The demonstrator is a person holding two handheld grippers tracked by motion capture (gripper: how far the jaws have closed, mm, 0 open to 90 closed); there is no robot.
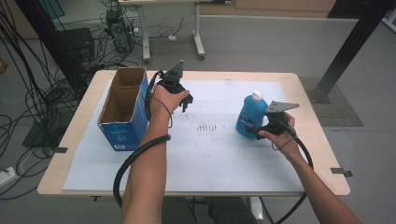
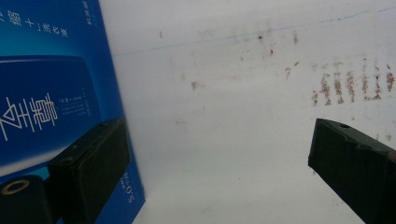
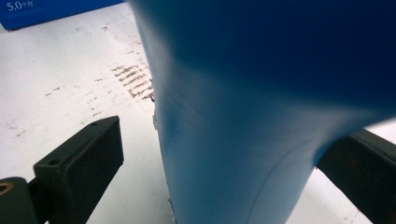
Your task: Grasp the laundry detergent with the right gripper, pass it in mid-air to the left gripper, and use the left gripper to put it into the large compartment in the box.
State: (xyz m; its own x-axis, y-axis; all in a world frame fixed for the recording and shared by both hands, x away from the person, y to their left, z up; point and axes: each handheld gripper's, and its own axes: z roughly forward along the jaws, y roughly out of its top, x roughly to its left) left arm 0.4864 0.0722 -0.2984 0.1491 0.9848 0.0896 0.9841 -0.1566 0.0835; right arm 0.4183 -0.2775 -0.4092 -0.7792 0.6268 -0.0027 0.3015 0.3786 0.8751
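- Open-topped blue box (image 1: 122, 109) stands at the sheet's left, two compartments, both look empty.
- Left gripper (image 1: 183, 100) just beside it, jaws wide apart, holding nothing.
- Blue bottle (image 1: 251, 115), white cap, stands upright on the right.
- Right gripper (image 1: 262, 130) has jaws spread either side of the bottle, not clamped.

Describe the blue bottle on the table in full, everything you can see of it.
The blue bottle is glossy, plastic by its look, with a white cap and a label of pale print too small to read. It stands upright on the white mat, right of centre, far from the open blue box. The right claw is at its lower body, jaws open on either side; the right gripper view shows a gap at the one jaw, so no grip yet.
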